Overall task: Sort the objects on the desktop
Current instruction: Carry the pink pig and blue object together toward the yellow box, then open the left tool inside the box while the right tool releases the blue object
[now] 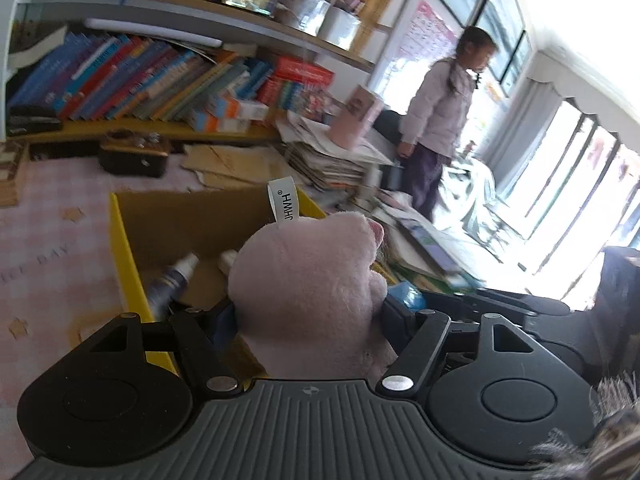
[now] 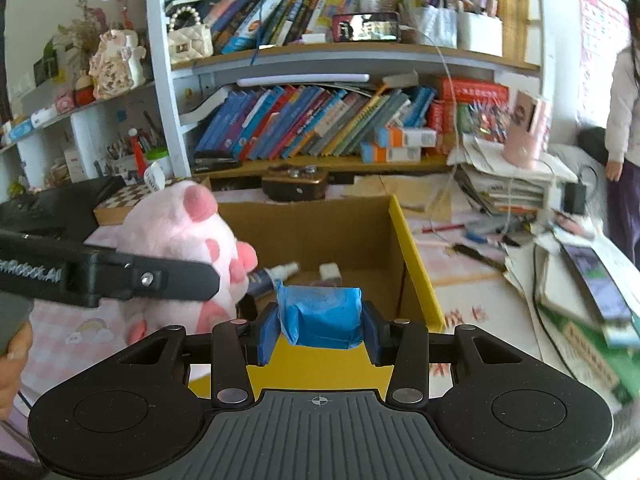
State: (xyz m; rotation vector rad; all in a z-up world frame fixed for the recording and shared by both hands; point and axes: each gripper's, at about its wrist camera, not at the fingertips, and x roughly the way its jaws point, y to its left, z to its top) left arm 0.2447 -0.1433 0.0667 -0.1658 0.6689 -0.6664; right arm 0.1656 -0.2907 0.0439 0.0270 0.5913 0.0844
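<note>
A pink plush toy (image 1: 312, 280) with a white tag fills the gap of my left gripper (image 1: 310, 312), which is shut on it. The plush hangs at the near left side of an open yellow-edged cardboard box (image 1: 120, 240). In the right wrist view, my right gripper (image 2: 322, 322) is shut on a crumpled blue packet (image 2: 320, 312), held above the near edge of the box (image 2: 412, 256). To its left is the plush (image 2: 176, 240). A spray bottle (image 2: 276, 272) and a small white item (image 2: 330, 270) lie inside the box.
A bookshelf (image 2: 320, 128) packed with books stands behind the box. A dark brown case (image 2: 294, 186) lies behind the box. Stacks of papers (image 2: 504, 184) with a pink cup (image 2: 524, 136) rise at the right. A person (image 1: 440, 120) stands at the far right.
</note>
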